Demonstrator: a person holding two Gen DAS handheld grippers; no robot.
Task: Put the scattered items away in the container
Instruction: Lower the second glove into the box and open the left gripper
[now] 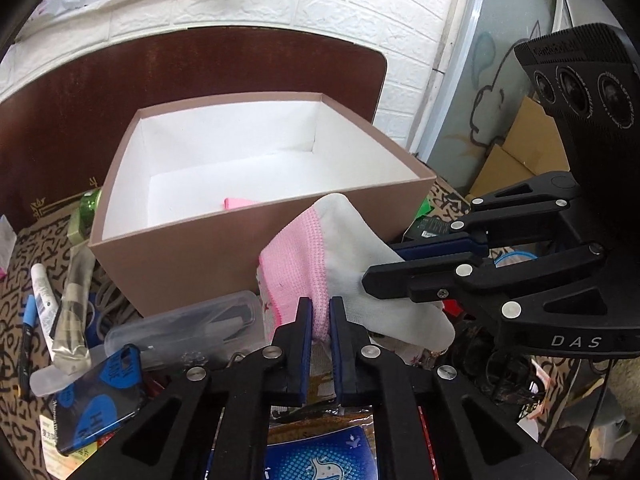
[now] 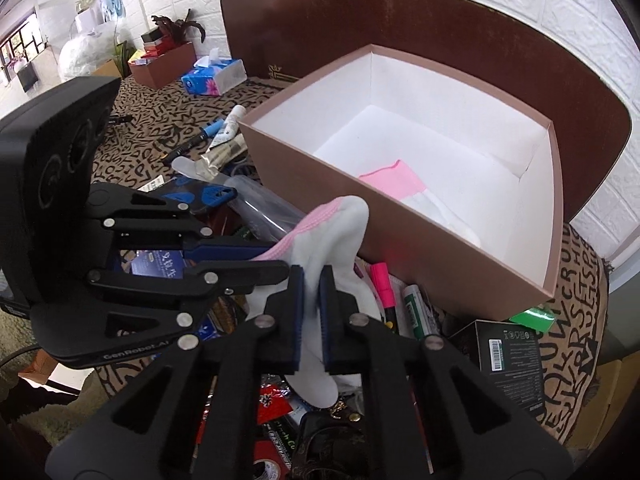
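Pink-and-white sock [image 1: 340,264], clamped by left gripper [image 1: 320,320] and right gripper [image 2: 311,292], may snag the pink cardboard box's rim [image 1: 256,216] or tear if pulled apart.

A home: headboard [image 2: 400,20], patterned bedspread [image 2: 160,128], tissue box [image 2: 214,76].

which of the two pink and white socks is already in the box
The flat sock lying on the box floor. The other sock is outside, pinched by the left gripper and right gripper.
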